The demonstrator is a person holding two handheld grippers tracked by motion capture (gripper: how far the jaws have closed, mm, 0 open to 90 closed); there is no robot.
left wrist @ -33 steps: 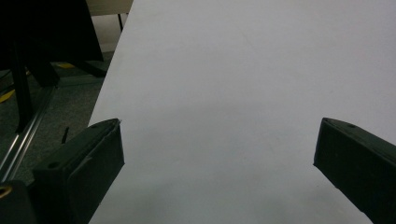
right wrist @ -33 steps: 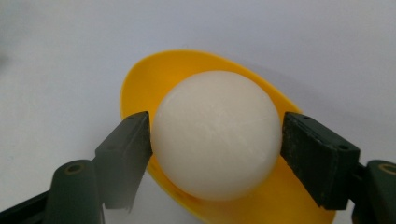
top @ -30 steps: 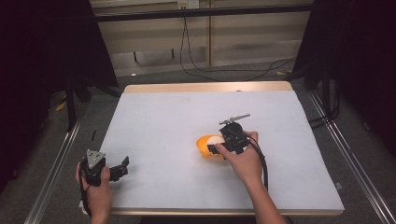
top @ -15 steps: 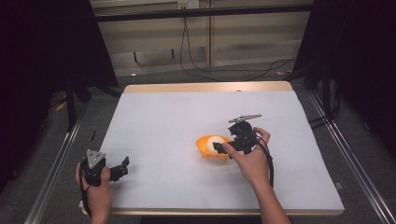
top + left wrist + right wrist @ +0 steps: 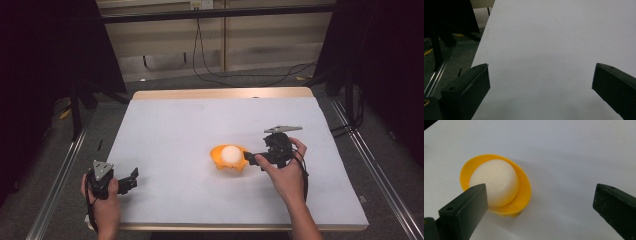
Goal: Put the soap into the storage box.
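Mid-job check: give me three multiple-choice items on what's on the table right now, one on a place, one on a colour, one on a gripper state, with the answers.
1. Where does the white ball sit?
A. in the bowl
B. on the bare table beside the bowl
C. between the left gripper's jaws

2. What colour is the bowl?
A. blue
B. orange-yellow
C. green

3. How does the right gripper stand?
A. shut on the ball
B. shut on the bowl's rim
C. open, holding nothing

Answers: 1 A, the ball rests inside the bowl in the right gripper view. 2 B, its rim shows orange-yellow in both views. 3 C, its jaws stand wide apart, one beside the bowl and the other over bare table.
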